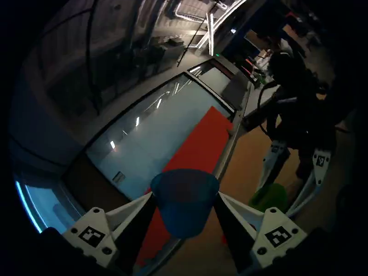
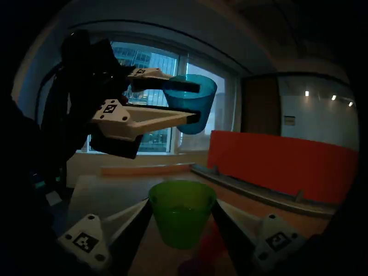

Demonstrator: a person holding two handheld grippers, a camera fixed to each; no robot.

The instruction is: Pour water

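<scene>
My left gripper is shut on a blue translucent cup, which stands upright between its fingers. In the right gripper view that same left gripper holds the blue cup high up, above and slightly behind the green cup. My right gripper is shut on a green translucent cup, held low over the table; a faint liquid line shows inside it. In the left gripper view the right gripper and its green cup sit lower right, below the blue cup.
A wooden table lies under the cups, with a red divider panel along its far side. Large windows stand behind. A person in dark clothing holds the grippers. Something red lies near the green cup's base.
</scene>
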